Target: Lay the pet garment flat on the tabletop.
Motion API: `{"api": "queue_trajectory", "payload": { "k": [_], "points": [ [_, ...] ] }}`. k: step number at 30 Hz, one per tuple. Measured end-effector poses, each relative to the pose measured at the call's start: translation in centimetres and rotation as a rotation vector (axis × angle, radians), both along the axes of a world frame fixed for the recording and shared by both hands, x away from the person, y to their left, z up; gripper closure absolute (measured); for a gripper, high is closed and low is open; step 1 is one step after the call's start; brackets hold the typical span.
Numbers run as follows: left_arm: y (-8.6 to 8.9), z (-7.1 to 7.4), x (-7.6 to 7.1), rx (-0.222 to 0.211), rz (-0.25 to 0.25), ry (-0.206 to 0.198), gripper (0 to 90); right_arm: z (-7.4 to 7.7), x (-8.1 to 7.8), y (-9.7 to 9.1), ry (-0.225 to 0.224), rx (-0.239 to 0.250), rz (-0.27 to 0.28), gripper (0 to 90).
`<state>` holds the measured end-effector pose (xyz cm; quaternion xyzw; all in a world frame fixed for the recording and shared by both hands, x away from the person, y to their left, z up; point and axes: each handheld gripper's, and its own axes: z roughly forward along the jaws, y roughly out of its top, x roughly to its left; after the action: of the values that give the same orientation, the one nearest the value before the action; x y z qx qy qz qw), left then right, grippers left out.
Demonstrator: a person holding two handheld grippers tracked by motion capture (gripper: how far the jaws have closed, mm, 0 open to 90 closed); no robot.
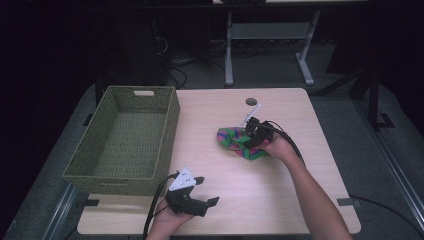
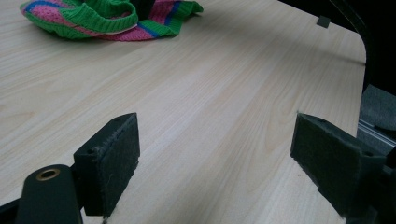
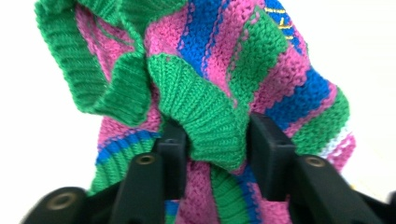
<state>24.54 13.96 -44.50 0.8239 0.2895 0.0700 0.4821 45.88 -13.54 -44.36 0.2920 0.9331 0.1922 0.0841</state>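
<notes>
Knitwear fills our right gripper (image 3: 215,149): its jaws pinch a green ribbed fold of the striped knitted garment (image 1: 239,141) lying mid-table. We should bite deep before lifting toward the woven basket (image 1: 125,140), clearing its near wall. Our left gripper (image 2: 215,163) gapes, holding nothing.

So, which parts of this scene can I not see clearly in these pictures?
- Knitted garment: right gripper view, the fingers cover its lower part; what kind of garment is unclear.
- Basket: high view, its near wall hides the floor behind it.
- Dark spot on the table: too small.
</notes>
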Motion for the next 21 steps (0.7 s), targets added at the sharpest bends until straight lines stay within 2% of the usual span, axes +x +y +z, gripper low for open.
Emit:
{"api": "queue_trajectory", "payload": {
  "k": [2,6,8,10,12,16,21],
  "points": [
    [0.2,0.1,-0.1,-0.019,0.003,0.005,15.4,0.1,0.0,0.0,0.010,0.005,-0.011,67.4],
    [0.2,0.1,0.0,-0.015,0.001,0.002,15.4,0.2,0.2,-0.2,0.024,0.020,-0.027,70.2],
    [0.2,0.1,0.0,-0.015,0.000,0.005,15.4,0.3,0.3,-0.6,0.048,0.059,-0.050,71.9],
    [0.1,0.0,0.0,-0.013,-0.001,0.004,15.3,0.5,0.3,-0.7,0.055,0.070,-0.054,72.8],
    [0.1,0.0,0.0,-0.007,-0.003,0.002,15.4,0.7,0.3,-0.8,0.051,0.073,-0.059,73.1],
    [0.2,0.1,0.0,-0.011,0.001,0.002,15.4,1.6,0.0,-1.3,0.051,0.113,-0.079,73.8],
    [0.3,0.2,0.0,-0.014,0.011,-0.003,15.4,2.1,-0.3,-1.7,0.047,0.136,-0.076,74.1]
  ]
}}
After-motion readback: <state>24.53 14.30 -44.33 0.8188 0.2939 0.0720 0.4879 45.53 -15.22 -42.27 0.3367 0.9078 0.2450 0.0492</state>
